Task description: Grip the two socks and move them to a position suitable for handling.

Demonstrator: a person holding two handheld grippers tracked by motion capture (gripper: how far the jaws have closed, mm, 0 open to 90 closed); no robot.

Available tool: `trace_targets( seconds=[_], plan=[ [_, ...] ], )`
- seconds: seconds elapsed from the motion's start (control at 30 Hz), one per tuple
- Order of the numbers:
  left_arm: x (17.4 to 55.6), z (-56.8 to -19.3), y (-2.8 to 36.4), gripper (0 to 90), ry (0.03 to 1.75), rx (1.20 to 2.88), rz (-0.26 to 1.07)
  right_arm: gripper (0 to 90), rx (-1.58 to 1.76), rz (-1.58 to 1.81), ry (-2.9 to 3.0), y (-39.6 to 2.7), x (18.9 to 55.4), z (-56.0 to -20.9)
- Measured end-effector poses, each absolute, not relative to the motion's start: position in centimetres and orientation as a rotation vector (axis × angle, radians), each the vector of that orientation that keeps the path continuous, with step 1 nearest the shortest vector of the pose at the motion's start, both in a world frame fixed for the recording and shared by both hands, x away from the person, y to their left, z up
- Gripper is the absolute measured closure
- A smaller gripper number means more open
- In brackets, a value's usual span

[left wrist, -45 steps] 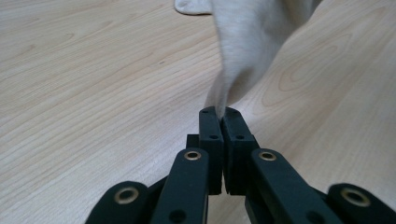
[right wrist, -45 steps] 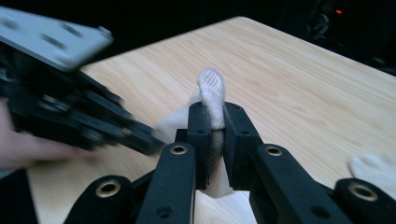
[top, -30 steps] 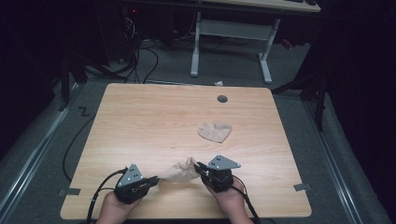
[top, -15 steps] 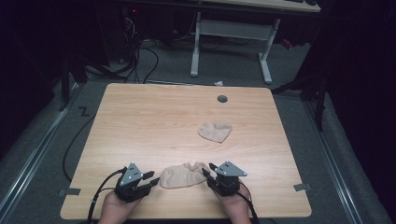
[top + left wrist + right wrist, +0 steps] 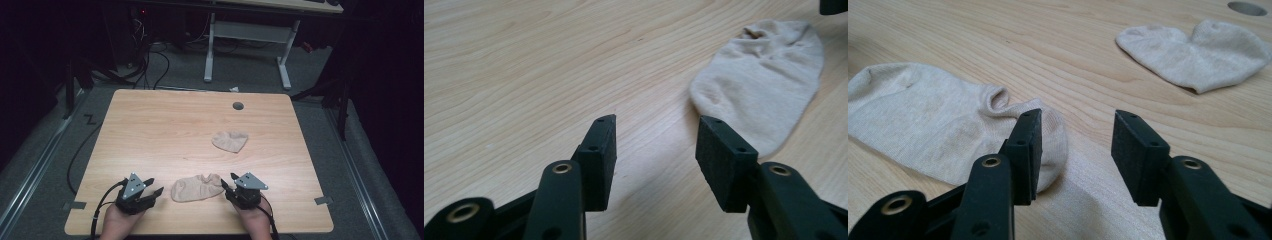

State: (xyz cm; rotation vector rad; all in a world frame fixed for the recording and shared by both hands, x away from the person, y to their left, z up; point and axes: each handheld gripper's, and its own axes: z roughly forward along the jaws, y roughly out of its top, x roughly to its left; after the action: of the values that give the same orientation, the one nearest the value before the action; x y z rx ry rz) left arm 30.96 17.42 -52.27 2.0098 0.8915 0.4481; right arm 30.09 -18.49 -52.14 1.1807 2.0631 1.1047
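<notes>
The left gripper (image 5: 655, 145) hangs low over the wooden table (image 5: 524, 65); its two black jaws have just been opening and stand apart with bare wood between them; a beige sock (image 5: 764, 80) lies flat ahead and to the right, its rounded end just beyond the right jaw's tip, not between the pads; a dark object (image 5: 835, 6) sits at the top right corner, too little visible to tell.

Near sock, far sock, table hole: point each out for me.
near sock (image 5: 196, 188), high view, middle of its flat body
far sock (image 5: 230, 141), high view, centre of the fabric
table hole (image 5: 238, 106), high view, its dark opening
</notes>
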Motion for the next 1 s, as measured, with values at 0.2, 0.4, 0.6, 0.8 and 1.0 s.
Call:
trace_targets(
  seconds=[0.2, 0.4, 0.6, 0.8, 1.0],
  plan=[
    [31.5, -52.5, 18.4, 46.6, 0.921, 1.986, 0.434, 54.1, 1.212, 1.113, 2.066, -18.5, 30.3, -52.1],
    [31.8, -52.4, 19.0, 46.0, 0.923, 1.984, 0.459, 51.4, 1.222, 1.044, 2.089, -18.5, 31.6, -51.5],
    [32.1, -52.5, 19.4, 45.4, 0.93, 1.969, 0.448, 48.2, 1.234, 0.985, 2.106, -18.3, 34.9, -49.9],
    [32.0, -52.3, 19.5, 45.3, 0.919, 1.965, 0.435, 48.2, 1.243, 0.921, 2.099, -17.5, 38.5, -48.9],
    [32.1, -52.4, 19.6, 45.3, 0.925, 1.966, 0.422, 48.6, 1.297, 0.891, 2.117, -17.3, 41.6, -49.2]
  ],
)
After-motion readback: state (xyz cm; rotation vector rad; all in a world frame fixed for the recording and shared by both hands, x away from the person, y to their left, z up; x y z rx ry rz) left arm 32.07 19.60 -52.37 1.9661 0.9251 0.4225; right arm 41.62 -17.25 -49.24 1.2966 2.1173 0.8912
